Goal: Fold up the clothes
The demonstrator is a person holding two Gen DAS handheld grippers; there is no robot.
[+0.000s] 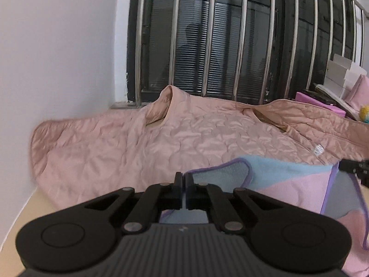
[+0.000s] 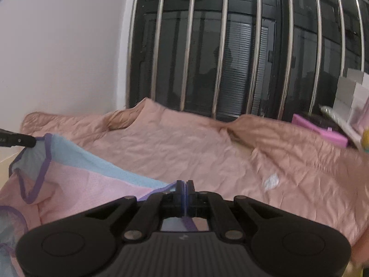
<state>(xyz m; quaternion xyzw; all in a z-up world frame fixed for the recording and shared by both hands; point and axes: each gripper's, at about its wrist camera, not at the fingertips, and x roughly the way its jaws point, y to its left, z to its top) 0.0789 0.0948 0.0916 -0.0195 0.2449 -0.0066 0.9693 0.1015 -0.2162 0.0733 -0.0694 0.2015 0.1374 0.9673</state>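
A small pink and light-blue garment (image 1: 288, 184) with purple trim is held up between both grippers, stretched over the table. My left gripper (image 1: 183, 180) is shut on its purple-edged left corner. My right gripper (image 2: 185, 188) is shut on the purple trim at the other end; the same garment (image 2: 87, 180) sags to the left in that view. The left gripper's tip (image 2: 20, 140) shows at the far left of the right wrist view, and the right gripper's tip (image 1: 352, 168) shows at the right edge of the left wrist view.
A quilted beige-pink jacket (image 1: 161, 143) lies spread over the table behind, also seen as the jacket (image 2: 230, 152). Behind it stand a barred dark window (image 1: 230, 46) and a white wall (image 1: 57, 57). Pink and white boxes (image 1: 341, 80) are stacked at the right.
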